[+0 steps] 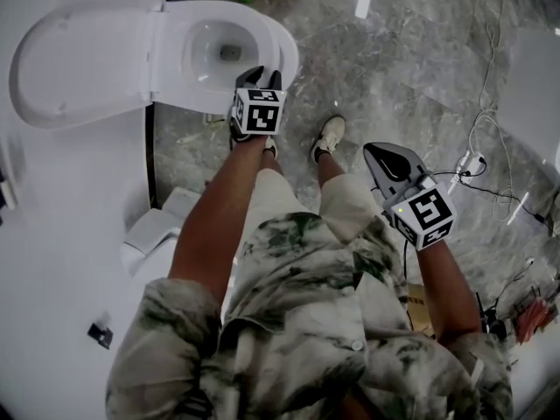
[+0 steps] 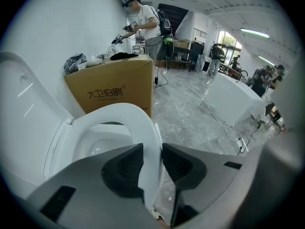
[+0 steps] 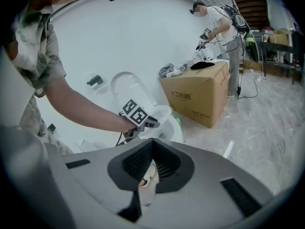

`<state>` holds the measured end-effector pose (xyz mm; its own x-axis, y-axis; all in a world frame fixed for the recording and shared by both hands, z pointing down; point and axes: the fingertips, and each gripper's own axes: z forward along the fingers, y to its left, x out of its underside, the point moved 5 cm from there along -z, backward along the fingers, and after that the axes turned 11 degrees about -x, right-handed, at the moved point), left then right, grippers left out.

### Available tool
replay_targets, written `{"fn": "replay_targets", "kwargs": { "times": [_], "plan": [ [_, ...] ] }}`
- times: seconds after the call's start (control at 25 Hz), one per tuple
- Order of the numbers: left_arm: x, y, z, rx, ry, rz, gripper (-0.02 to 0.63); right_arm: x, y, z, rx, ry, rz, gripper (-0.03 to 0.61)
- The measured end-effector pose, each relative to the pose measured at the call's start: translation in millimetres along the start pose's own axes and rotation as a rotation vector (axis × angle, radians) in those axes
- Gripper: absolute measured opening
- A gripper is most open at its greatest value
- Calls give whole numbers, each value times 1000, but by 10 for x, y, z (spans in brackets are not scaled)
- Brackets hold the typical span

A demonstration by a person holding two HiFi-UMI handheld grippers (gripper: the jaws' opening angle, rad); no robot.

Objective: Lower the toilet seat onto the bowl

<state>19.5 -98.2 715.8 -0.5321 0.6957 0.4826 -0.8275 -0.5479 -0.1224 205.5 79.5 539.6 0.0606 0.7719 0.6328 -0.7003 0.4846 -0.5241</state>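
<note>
Marble floor point(image 1: 411, 77); only its own view shows left tool point(image 2: 153, 151) clamping toilet seat point(image 2: 119, 109).

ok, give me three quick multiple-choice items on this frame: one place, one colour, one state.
1. Where is the left gripper?
A. on the toilet seat's front rim
B. on a door handle
C. on a floor cable

2. What colour is the cardboard box by the wall?
A. white
B. brown
C. black

3. What state is the right gripper in?
A. shut, nothing held
B. shut on the seat
C. wide open

Answers:
1 A: the left gripper view shows its pads on either side of the white rim.
2 B: plain brown card.
3 A: the right gripper view shows its jaws together, away from the toilet.
</note>
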Motion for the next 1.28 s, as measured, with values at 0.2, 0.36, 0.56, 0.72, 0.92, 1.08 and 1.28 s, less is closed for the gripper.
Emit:
{"fn": "replay_targets", "kwargs": {
  "times": [0.2, 0.36, 0.56, 0.72, 0.92, 1.08, 1.28],
  "plan": [
    [94, -75, 162, 9, 16, -2, 140, 51, -89, 80, -3, 4, 5, 22],
    [133, -136, 276, 15, 26, -2, 138, 93, -161, 124, -8, 17, 15, 22],
    [202, -211, 437, 21, 46, -3, 137, 129, -282, 180, -13, 26, 19, 23],
    [257, -255, 597, 25, 59, 0, 137, 127, -399, 241, -14, 30, 24, 23],
    [329, -309, 778, 31, 78, 4, 135, 162, -514, 337, -22, 42, 26, 23],
    [387, -346, 924, 34, 88, -1, 133, 200, -602, 415, -31, 48, 29, 23],
    [453, -393, 1066, 44, 97, 2, 132, 247, -690, 512, -37, 62, 31, 22]
  ]
}}
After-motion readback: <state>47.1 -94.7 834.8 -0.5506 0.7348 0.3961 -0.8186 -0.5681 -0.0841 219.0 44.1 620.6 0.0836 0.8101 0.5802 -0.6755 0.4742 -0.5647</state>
